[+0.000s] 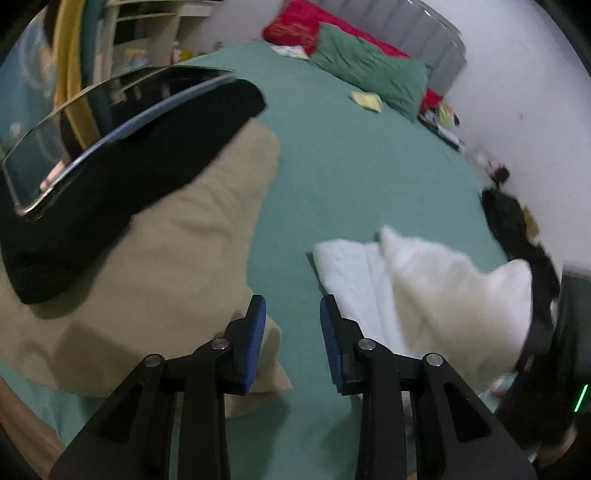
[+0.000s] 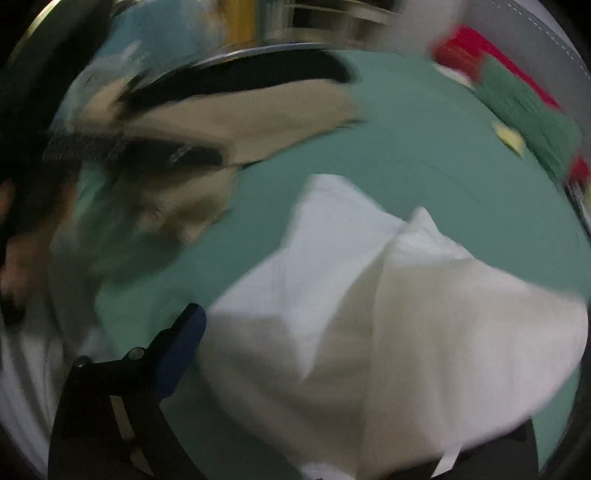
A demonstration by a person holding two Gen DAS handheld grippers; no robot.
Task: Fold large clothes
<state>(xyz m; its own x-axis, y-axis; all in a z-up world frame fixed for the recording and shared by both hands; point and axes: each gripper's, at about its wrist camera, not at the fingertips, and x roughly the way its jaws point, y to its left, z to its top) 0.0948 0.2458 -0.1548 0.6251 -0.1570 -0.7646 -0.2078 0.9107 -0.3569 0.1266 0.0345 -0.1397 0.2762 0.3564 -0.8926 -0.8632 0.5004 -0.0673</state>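
A white garment (image 1: 424,291) lies on the green bed sheet (image 1: 351,177), partly lifted at its right side. In the right wrist view the white garment (image 2: 369,314) drapes over the right gripper and hides its right finger; only the left finger (image 2: 181,347) shows, so its state is unclear. That view is blurred by motion. My left gripper (image 1: 291,339) is open and empty above the sheet, between the white garment and a beige garment (image 1: 166,258). The right gripper's black body (image 1: 554,350) shows at the right edge of the left wrist view.
A beige garment with a black piece (image 1: 110,192) on it lies at the left, also shown in the right wrist view (image 2: 240,114). Green (image 1: 369,74) and red (image 1: 295,22) pillows sit at the headboard. A dark item (image 1: 517,229) lies at the bed's right edge by the wall.
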